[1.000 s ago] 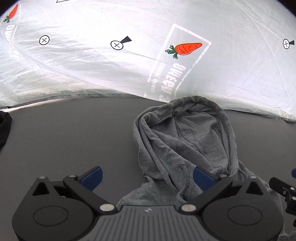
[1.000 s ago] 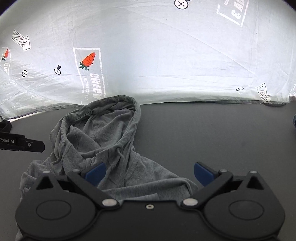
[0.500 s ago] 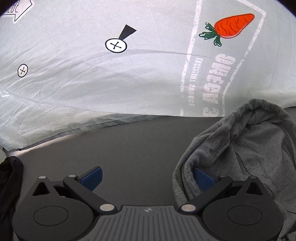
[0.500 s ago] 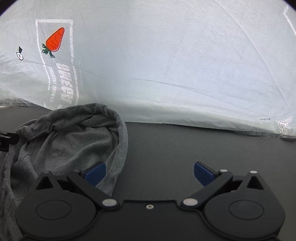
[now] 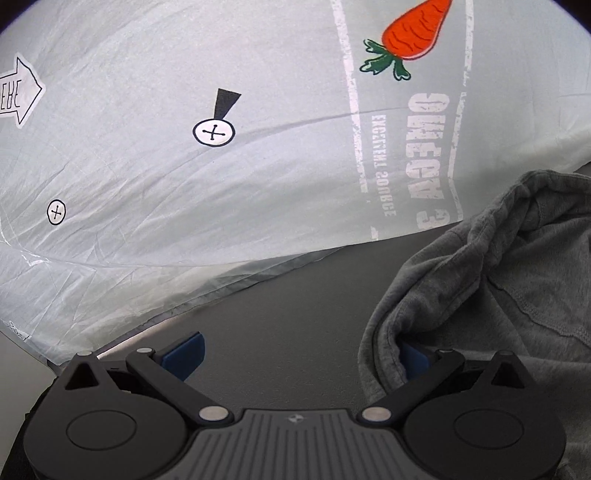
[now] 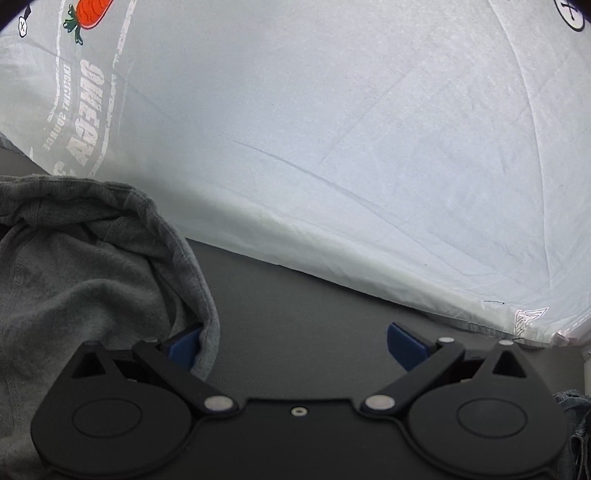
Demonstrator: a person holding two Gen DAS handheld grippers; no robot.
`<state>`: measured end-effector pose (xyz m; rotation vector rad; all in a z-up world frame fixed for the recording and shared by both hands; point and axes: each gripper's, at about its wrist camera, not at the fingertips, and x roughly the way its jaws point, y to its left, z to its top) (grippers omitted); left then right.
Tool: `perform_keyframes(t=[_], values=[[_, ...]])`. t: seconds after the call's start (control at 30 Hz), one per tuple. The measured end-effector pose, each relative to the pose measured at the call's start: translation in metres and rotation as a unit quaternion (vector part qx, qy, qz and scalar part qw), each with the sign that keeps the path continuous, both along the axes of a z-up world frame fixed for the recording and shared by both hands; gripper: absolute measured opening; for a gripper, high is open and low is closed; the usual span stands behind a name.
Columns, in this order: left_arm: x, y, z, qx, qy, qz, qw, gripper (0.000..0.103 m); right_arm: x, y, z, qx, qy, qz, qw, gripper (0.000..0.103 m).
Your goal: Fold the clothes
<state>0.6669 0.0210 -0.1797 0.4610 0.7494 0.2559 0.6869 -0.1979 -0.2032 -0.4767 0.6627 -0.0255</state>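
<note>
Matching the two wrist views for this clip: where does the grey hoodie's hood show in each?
Left wrist: grey hood at right, its rim over the right blue pad.
Right wrist: hood at left, rim over the left pad.
Shared landmark: carrot print on the white sheet.

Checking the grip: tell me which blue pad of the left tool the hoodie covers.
The pad on the picture's right, half tucked under the grey hoodie hem; the other pad stands bare above the dark table.
</note>
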Motion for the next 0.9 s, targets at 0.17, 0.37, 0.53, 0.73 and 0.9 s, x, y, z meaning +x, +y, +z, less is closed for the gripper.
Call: perform_keyframes(t=[0.17, 0.37, 0.53, 0.73, 0.9], values=[[-0.022, -0.008, 0.017, 0.051, -0.031, -0.015, 0.9981, 0.103, -0.023, -0.008, 0.016, -0.035, -0.050, 0.007, 0.998, 0.103], [-0.061, 0.000, 0.064, -0.020, -0.078, 0.006, 0.9967, 0.103, -0.064, -0.023, 0.049, -0.044, -0.113, -0.003, 0.993, 0.103], [-0.101, 0.013, 0.115, -0.134, -0.107, 0.024, 0.9850, 0.103, -0.106, -0.041, 0.076, -0.015, -0.145, -0.025, 0.989, 0.103], [-0.151, -0.004, 0.145, -0.131, -0.127, -0.001, 0.9832, 0.103, -0.156, -0.058, 0.104, 0.001, -0.172, -0.036, 0.984, 0.103], [-0.194, -0.015, 0.149, -0.138, -0.121, -0.015, 0.9829, 0.103, -0.195, -0.072, 0.108, 0.006, -0.168, -0.053, 0.984, 0.103]])
